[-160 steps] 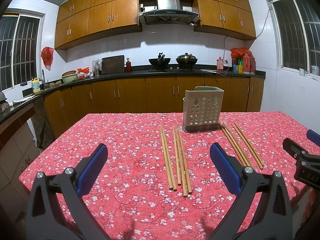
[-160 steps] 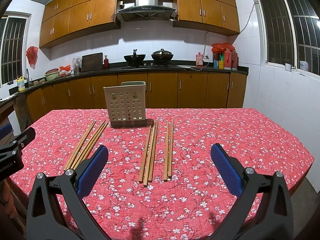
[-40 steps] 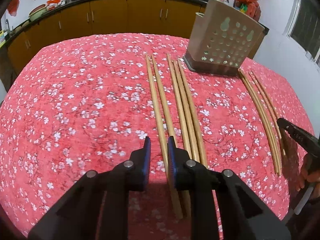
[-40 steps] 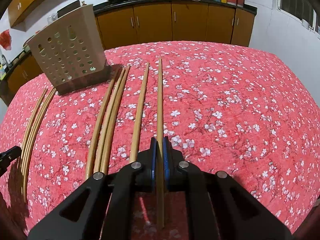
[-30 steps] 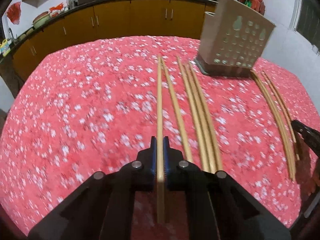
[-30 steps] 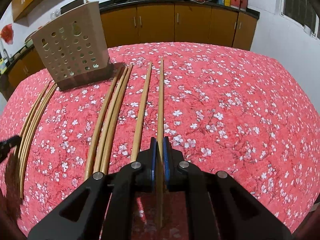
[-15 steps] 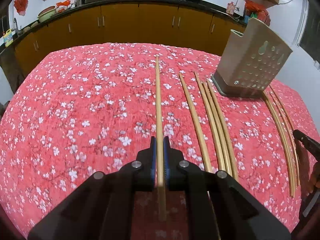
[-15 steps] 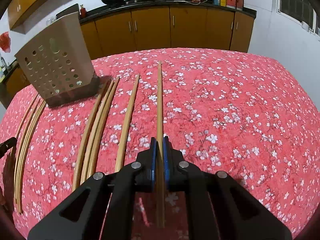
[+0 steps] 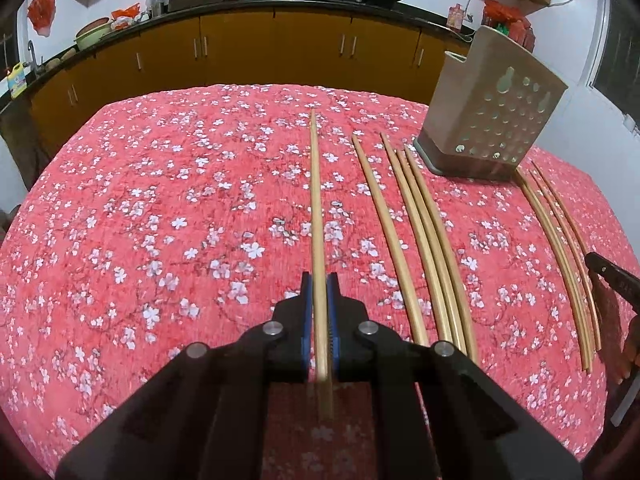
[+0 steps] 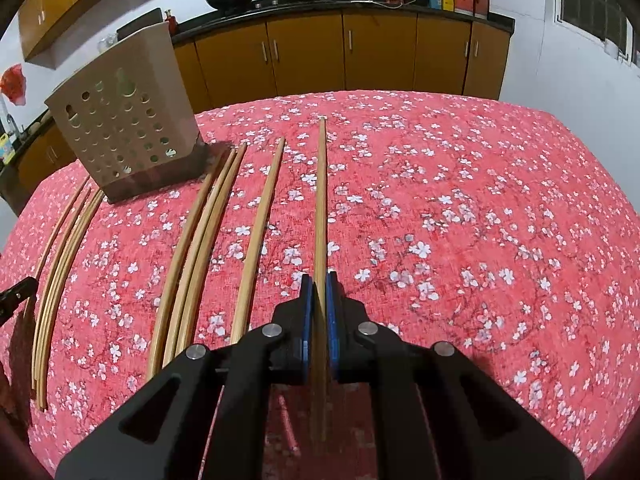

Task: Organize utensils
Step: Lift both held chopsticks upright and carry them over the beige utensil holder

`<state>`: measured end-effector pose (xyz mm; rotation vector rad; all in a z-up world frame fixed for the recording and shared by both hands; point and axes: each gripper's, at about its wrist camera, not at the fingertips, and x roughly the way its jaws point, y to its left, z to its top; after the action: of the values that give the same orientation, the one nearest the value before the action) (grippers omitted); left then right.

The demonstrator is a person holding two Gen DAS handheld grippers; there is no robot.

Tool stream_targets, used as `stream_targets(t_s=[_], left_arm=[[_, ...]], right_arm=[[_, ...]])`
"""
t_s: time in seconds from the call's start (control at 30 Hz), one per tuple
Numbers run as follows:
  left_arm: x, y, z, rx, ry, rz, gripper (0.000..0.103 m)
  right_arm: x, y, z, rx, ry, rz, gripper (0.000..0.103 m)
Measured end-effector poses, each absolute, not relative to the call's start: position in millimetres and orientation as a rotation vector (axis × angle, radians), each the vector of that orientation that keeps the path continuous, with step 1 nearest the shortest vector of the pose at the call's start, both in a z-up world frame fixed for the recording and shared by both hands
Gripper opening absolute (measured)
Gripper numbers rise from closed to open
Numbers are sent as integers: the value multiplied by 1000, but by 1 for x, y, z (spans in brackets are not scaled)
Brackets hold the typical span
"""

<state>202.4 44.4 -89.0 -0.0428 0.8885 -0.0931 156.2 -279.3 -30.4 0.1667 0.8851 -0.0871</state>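
A kitchen with brown cabinets (image 9: pixel 240 52) surrounds the table under a red floral cloth (image 9: pixel 160 220), where the perforated utensil holder (image 9: pixel 492 120) stands among loose chopsticks (image 9: pixel 424 240), each gripper, left gripper (image 9: pixel 319 312) and right gripper (image 10: pixel 319 312), clamping one chopstick.

A red tablecloth (image 9: pixel 160 220) printed with small white and pale pink blossoms covers the table. On it lie pale tan wooden chopsticks (image 9: pixel 424 232), beside a beige perforated utensil holder (image 9: pixel 494 114) with a darker brown base. Beyond the holder run amber-brown cabinets (image 9: pixel 240 52) under a black countertop (image 10: pixel 400 4), against white walls. Each gripper is black with blue pads: the left gripper (image 9: pixel 320 312) and the right gripper (image 10: pixel 319 312) alike
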Motion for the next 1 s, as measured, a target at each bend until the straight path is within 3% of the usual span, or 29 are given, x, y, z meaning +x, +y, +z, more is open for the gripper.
stream_targets(t_s=[0.4,1.0], left_arm=[[207,38,-83,-11,908,-87,8],[184,62,33,-89,610,-78,8]], right_arm=[[148,-281,-13,191,842,-69,8],[118,-287,93,181,511,-58,8]])
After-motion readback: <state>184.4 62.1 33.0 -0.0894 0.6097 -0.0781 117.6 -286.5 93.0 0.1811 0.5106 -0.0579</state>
